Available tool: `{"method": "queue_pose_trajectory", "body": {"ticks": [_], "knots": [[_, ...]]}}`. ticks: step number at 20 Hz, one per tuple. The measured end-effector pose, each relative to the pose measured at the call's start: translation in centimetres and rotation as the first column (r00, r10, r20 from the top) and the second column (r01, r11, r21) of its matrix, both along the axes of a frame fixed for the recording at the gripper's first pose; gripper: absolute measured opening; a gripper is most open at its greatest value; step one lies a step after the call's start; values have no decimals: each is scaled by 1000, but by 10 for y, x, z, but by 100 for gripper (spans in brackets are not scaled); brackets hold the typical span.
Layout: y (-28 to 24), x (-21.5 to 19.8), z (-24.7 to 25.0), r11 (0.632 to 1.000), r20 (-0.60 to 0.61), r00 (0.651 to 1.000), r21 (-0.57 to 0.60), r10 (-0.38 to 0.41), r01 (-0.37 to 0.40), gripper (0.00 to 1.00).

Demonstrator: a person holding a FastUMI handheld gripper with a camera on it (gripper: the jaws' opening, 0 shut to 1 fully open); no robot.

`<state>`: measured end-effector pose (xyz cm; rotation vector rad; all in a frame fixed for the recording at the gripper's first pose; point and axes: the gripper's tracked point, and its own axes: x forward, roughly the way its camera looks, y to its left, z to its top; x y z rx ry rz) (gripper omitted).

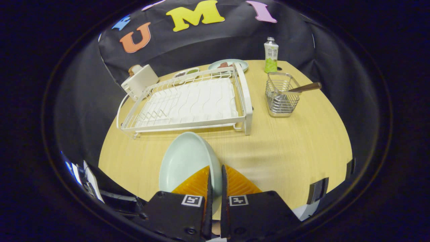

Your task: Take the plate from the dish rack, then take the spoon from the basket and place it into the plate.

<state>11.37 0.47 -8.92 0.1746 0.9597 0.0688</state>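
While my gripper (215,176) pinches the plate (186,161) by its rim, one finger on each side of the edge, I see the plate tilted up on its side over the table (295,148), its pale hollow facing left. I cannot tell whether its lower edge touches the wood.

Just beyond the plate lies the dish rack (188,104), white wire with a ribbed tray inside it, and nothing stands in its slots. To the right of the rack, well apart from my fingers, sits the wire basket (281,97). I can see the spoon (300,88) in it, bowl end down inside the wires and the brown handle leaning out over the right rim.

Behind the basket stands a small bottle (271,55) with a green lower half. At the far end of the rack I make out a second plate (228,65) with something dark on it, and beside that a small divided dish (186,72). Near the rack's far left corner rests a white box-like thing (139,81); I cannot tell what it is.
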Motion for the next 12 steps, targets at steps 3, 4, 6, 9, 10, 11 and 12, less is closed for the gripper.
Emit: {"method": "queue_pose_trajectory", "body": {"ticks": [3,4,6,9,10,11,12], "knots": [[-7,1,-15,1000,5,1000,6,28,-28,19],[-10,4,-19,999,6,1000,10,30,-30,20],[-15,9,-27,1000,-2,1000,12,22,-22,22],[-27,17,-41,999,-15,1000,-49,-9,8,25],[-35,21,-44,993,-3,1000,-113,-14,13,25],[-39,23,-46,987,13,1000,-163,-6,8,25],[-37,24,-42,987,37,999,-163,-2,8,21]]}}
